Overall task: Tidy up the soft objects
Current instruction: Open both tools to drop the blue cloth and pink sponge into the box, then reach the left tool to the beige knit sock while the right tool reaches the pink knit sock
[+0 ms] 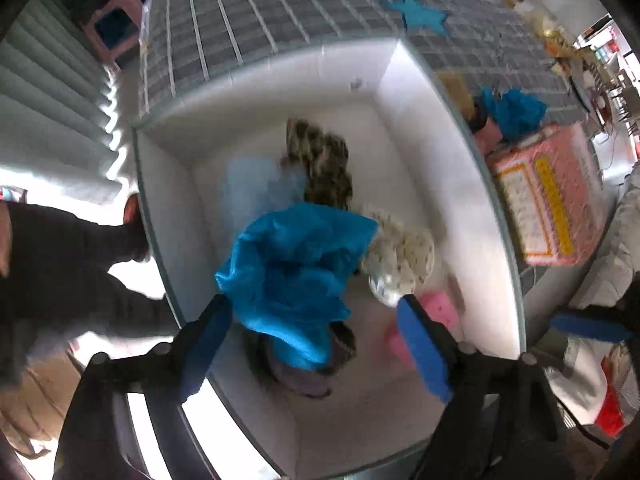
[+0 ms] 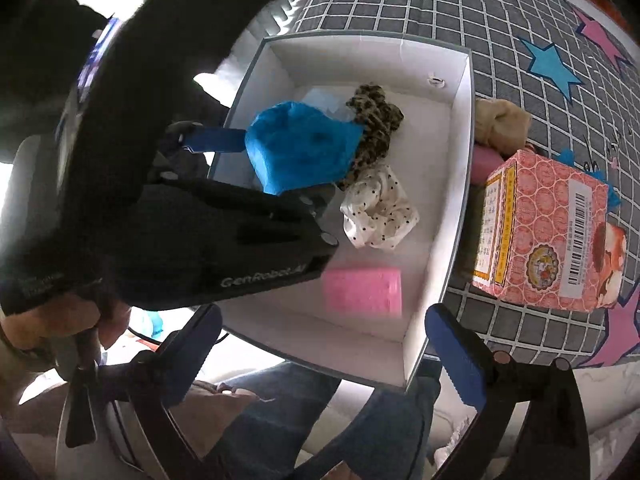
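While we hang both tools over the box, this is how we read things.

Left tongs (image 1: pixel 316 340): spread wide, pointing straight down into the white box (image 1: pixel 432 128). The blue plastic piece (image 1: pixel 296 276) is between the pads; we see neither pad pressing it, so we judge it let go and dropping or draped onto the pile.

Right tongs (image 2: pixel 324 352): spread wide and pinching nothing, above the box's near edge. The pink sponge (image 2: pixel 362 290) lies just beyond them on the box floor, blurred; we judge it was placed there to keep the soft things together.

Box contents: a leopard-print scrunchie (image 2: pixel 374 126) toward the far wall, a white dotted scrunchie (image 2: pixel 378 210) just beside it, something pale blue (image 1: pixel 256 188) half under the plastic, and a dark fabric piece (image 1: pixel 344 344) beneath the plastic at the near end.

Why the box: its walls keep the light, floppy pieces from sliding off the checked bed cover (image 2: pixel 420 4), so we drop from above rather than push in from the side.

Left outside: a beige soft thing (image 2: pixel 504 120), a small pink piece (image 2: pixel 486 162) and more blue plastic (image 1: pixel 512 108), all beside the box near the pink carton (image 2: pixel 548 232).

Progress: we judge it well along, with those few soft things still to collect.

Caution: the plastic may cling to a pad.
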### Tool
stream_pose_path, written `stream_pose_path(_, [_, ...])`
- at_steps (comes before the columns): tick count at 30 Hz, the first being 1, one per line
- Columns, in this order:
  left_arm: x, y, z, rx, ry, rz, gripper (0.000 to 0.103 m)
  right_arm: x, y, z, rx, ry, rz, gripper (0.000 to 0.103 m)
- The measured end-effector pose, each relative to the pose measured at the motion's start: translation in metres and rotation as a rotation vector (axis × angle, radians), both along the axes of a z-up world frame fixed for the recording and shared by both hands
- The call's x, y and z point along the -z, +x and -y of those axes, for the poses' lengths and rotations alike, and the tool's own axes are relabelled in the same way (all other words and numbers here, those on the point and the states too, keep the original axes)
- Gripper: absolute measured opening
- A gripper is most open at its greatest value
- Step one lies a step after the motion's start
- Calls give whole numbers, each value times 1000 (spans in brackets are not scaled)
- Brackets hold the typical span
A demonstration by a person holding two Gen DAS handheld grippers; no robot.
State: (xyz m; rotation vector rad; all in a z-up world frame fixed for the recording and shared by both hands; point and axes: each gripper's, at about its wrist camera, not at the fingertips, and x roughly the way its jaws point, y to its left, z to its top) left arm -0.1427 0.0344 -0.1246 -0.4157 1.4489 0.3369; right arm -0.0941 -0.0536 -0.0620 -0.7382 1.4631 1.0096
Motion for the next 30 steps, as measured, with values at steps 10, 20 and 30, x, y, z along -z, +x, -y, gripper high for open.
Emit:
stream_pose_path(10, [8, -6, -1, -52, -230, -82, 103, -26, 24, 29, 105, -26, 117, 102])
stream_pose_path(20, [-26, -2, 9, -66, -275, 29, 103, -64, 78, 98, 387, 16, 119, 102])
stream_pose_path(30, [-53, 40, 11, -114, -300, 80, 103, -57, 165, 122, 484, -24, 155, 102])
